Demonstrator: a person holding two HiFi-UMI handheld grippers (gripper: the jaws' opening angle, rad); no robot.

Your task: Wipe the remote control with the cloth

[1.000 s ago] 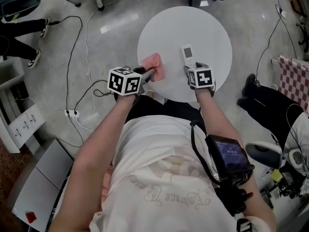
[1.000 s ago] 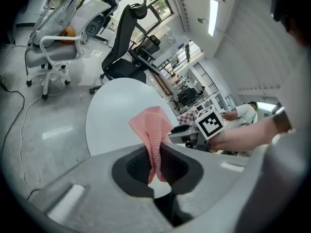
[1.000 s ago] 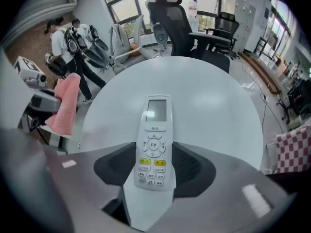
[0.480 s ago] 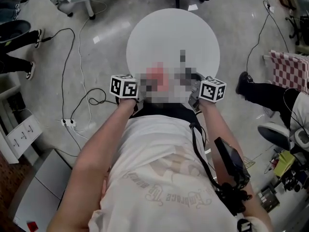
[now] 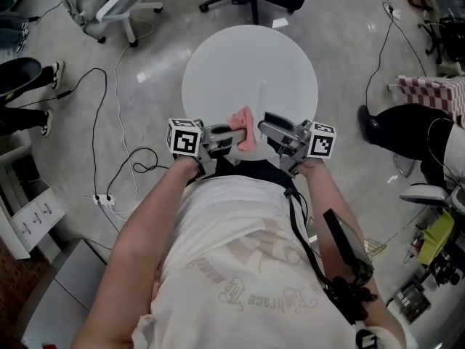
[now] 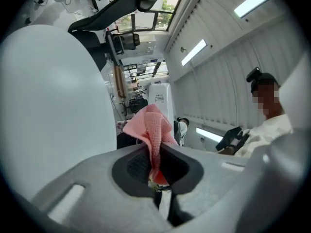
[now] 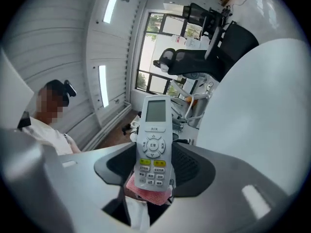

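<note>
Right gripper view shows the remote (image 7: 153, 144) clamped by its button end between the jaws of the right gripper (image 7: 154, 168). The jaws stand apart by the remote's width and press on its two long edges. Its buttons and screen face this camera. In the head view its long axis runs away from the person, screen end farthest, above the near part of the table (image 5: 247, 49). The cloth (image 6: 151, 130) is pinched in the left gripper (image 6: 155, 166), whose jaws are almost together, with a pink fold sticking out past them. The grippers point toward each other, tips near, cloth just beside the remote.
</note>
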